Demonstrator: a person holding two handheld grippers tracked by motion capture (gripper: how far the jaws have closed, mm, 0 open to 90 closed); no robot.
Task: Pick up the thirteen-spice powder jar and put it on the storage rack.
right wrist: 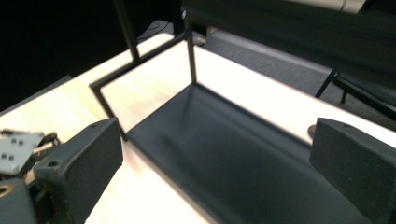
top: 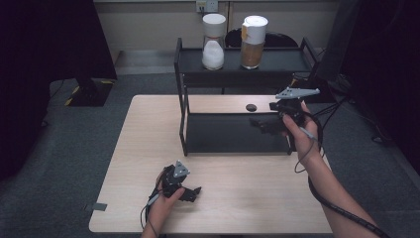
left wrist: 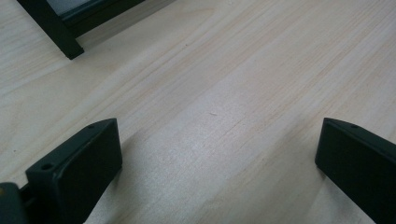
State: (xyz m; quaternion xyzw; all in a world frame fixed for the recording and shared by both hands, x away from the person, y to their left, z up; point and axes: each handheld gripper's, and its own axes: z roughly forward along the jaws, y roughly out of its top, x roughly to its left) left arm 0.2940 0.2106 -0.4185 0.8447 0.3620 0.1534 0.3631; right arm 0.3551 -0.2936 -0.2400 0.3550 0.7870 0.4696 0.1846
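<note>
- Rack (top: 184, 119): one black two-tier rack stands at the table's (top: 138, 148) 12 o'clock side; its lower shelf (top: 233, 134) is bare, and its upper shelf carries two jars.
- Jars, two counted: a white-lidded jar (top: 213, 42) with white contents on the left, and just beside it at 3 o'clock a second jar (top: 253, 42) with brown contents.
- Right gripper (top: 265, 124): one, held at the rack's right end, about 3 o'clock of the lower shelf. In the right gripper view its jaws stand wide apart with nothing between them, looking along the lower shelf (right wrist: 233, 154).
- Left gripper (top: 190, 192): one, low on the table near 6 o'clock, well apart from the rack. Its jaws are spread with only bare wood between them.
- A small dark round spot (top: 251, 107) lies on the table behind the rack, perhaps a cable hole; too small to tell.
</note>
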